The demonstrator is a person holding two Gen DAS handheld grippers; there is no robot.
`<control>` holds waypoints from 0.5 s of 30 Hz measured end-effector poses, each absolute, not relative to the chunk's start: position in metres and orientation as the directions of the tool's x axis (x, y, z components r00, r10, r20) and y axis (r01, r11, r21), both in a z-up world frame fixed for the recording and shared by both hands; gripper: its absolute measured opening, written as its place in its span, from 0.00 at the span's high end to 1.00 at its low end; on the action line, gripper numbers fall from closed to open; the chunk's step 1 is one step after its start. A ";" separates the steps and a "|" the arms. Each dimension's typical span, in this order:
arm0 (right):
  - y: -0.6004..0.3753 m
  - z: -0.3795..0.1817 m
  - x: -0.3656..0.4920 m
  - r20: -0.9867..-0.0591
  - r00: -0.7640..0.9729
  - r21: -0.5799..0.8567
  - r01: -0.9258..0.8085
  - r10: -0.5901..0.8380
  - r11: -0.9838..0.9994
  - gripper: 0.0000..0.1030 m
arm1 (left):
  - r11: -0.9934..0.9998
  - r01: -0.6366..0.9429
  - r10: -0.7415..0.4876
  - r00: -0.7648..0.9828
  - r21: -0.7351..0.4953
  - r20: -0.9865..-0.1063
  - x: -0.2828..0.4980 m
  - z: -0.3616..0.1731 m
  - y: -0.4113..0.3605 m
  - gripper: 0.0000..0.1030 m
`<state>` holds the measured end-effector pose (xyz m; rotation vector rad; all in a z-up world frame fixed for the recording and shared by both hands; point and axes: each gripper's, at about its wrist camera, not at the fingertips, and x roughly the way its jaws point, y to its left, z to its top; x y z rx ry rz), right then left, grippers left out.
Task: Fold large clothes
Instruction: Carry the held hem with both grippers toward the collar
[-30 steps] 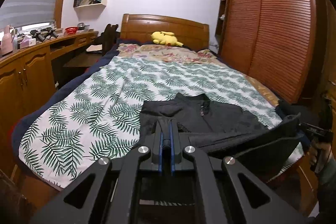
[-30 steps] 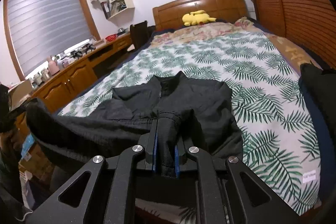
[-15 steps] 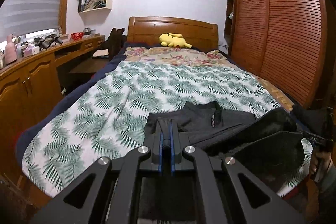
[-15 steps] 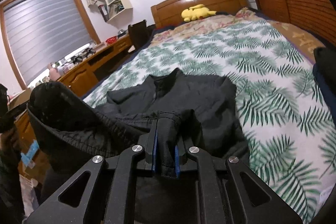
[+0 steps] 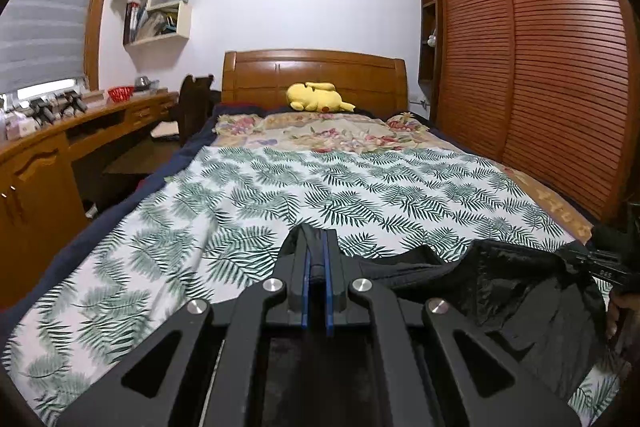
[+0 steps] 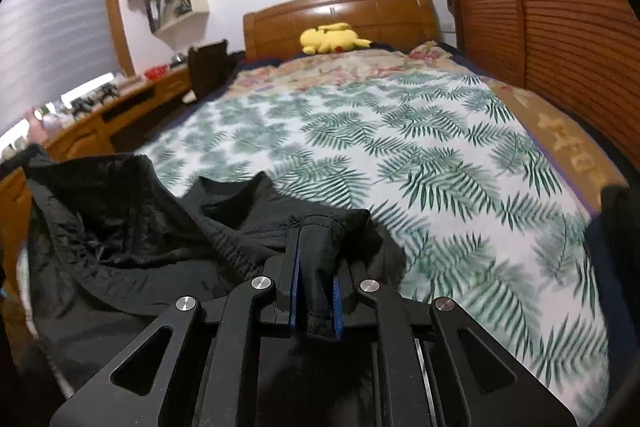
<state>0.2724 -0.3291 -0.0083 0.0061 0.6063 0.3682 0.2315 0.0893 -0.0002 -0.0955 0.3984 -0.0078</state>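
Spread over the wooden-framed bed point(image 5: 312, 67) is a fern-print sheet point(image 5: 360, 187), and near its foot a black jacket point(image 6: 180, 251) is partly lifted, its collar end resting on the print; the fold is judged best made by both held edges being carried level and together toward the collar, kept taut so no crease is trapped; the right gripper point(image 6: 316, 267) is seen clamped on a bunched hem; the left gripper point(image 5: 316, 267) is nearly closed on a thin fabric edge.

Leaf-print bedspread point(image 5: 360, 187) lies open ahead; wardrobe point(image 5: 560, 67) walls the right, desk point(image 5: 60, 147) the left.
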 end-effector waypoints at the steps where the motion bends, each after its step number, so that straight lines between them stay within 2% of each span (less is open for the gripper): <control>1: -0.324 -0.010 0.283 -0.563 0.760 0.092 -0.333 0.325 0.938 0.90 | 0.995 -0.012 -0.029 0.919 -0.101 -0.392 0.238 -0.004 0.093 0.97; 8: -0.300 -0.016 0.347 -0.583 0.772 0.006 -0.310 0.255 0.951 0.90 | 0.980 0.003 -0.093 0.892 -0.199 -0.442 0.275 -0.020 0.113 0.96; 15: -0.279 -0.039 0.387 -0.641 0.745 -0.054 -0.288 0.188 0.956 0.90 | 0.994 -0.011 -0.047 0.848 -0.107 -0.528 0.286 -0.038 0.097 0.94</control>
